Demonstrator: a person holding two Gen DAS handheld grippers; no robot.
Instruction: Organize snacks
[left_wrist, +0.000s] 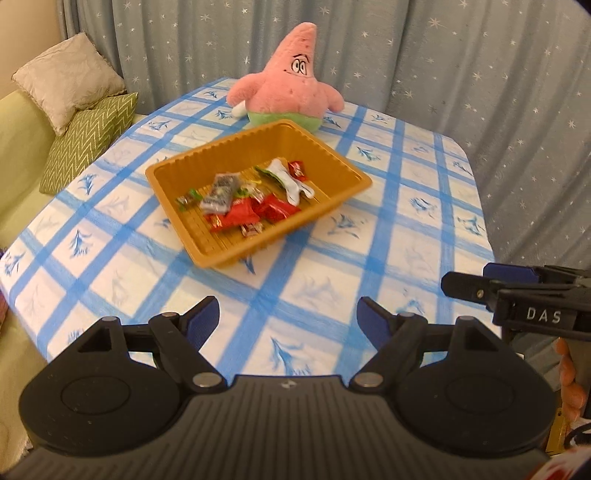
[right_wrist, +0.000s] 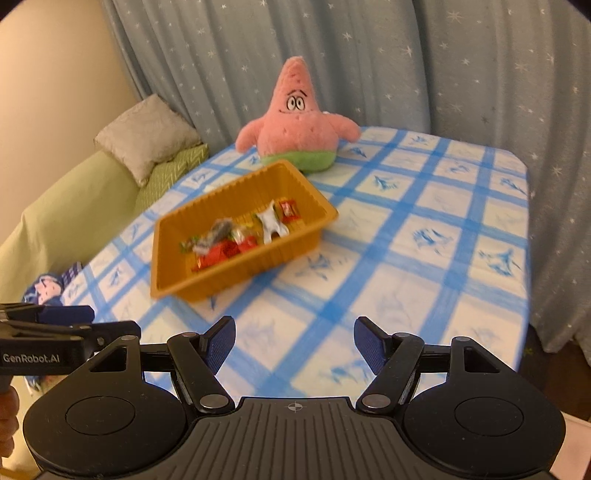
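Note:
An orange plastic tray (left_wrist: 236, 254) (right_wrist: 236, 275) sits on the blue-checked tablecloth (left_wrist: 388, 206). Inside it lie several wrapped snacks (left_wrist: 251, 201) (right_wrist: 240, 240): red packets, a grey packet, a white-and-green wrapper and small candies. My left gripper (left_wrist: 287, 314) hangs open over the near part of the table, short of the tray, with nothing between its blue pads. Just as empty, my right gripper (right_wrist: 294, 332) is open and well back from the tray. Each gripper shows at the edge of the other's view: the right gripper (left_wrist: 480, 278), the left gripper (right_wrist: 74, 321).
A pink star plush (left_wrist: 291, 85) (right_wrist: 295, 125) sits behind the tray at the table's far edge. A green sofa (right_wrist: 74, 206) with a beige cushion (left_wrist: 70, 81) and a green zigzag cushion (left_wrist: 88, 140) is at the left. Starry grey curtains (left_wrist: 461, 66) hang behind.

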